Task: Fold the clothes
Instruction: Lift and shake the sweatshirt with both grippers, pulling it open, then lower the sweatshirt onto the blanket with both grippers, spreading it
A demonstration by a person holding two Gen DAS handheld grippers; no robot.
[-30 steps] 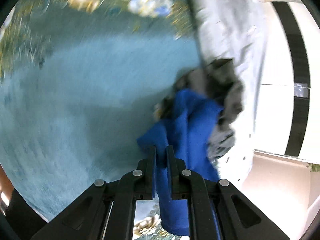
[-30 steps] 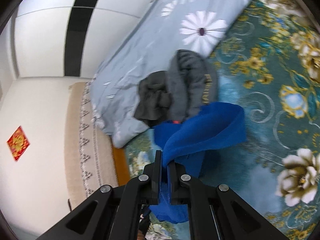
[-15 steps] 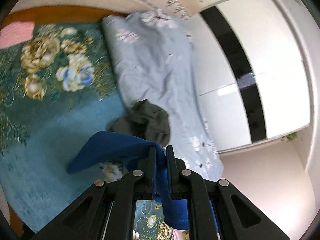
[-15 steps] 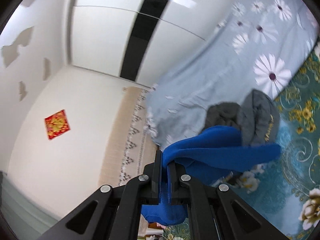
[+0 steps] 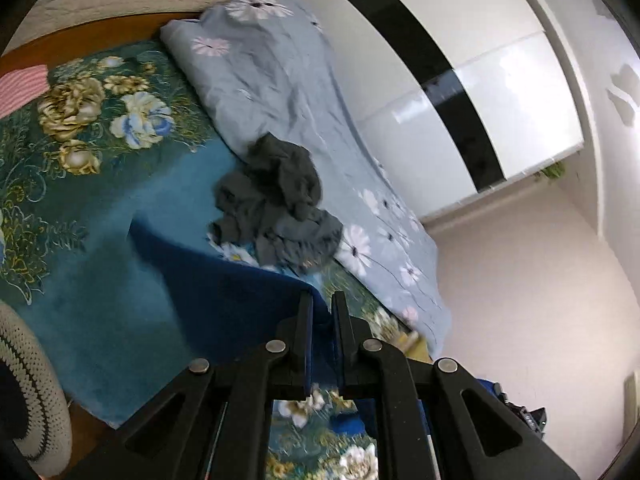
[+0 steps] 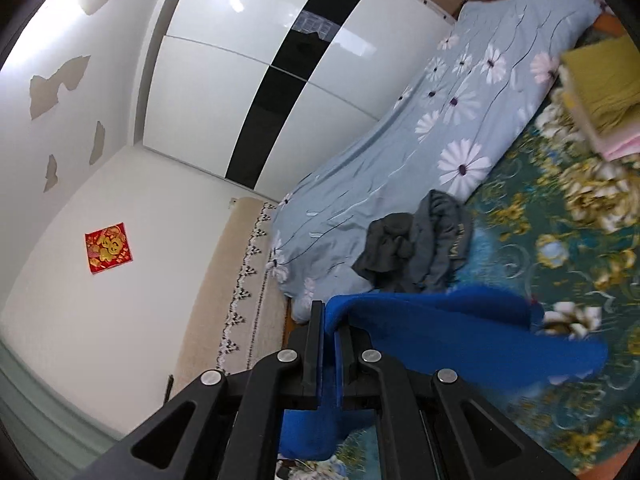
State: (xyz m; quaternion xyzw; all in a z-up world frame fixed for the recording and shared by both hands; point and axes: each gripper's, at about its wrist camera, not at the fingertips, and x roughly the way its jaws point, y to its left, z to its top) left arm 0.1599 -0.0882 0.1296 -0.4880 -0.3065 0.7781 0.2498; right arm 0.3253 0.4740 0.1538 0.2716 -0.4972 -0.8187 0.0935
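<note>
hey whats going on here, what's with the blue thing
A person is folding clothes on a bed with a handheld gripper in each hand. Both the left gripper and the right gripper are shut on a bright blue fabric garment, which hangs stretched between them above the teal floral bedspread. A crumpled dark grey garment lies unfolded by the rolled pale blue daisy-print quilt. A folded yellow and pink stack sits farther along the bed.
</note>
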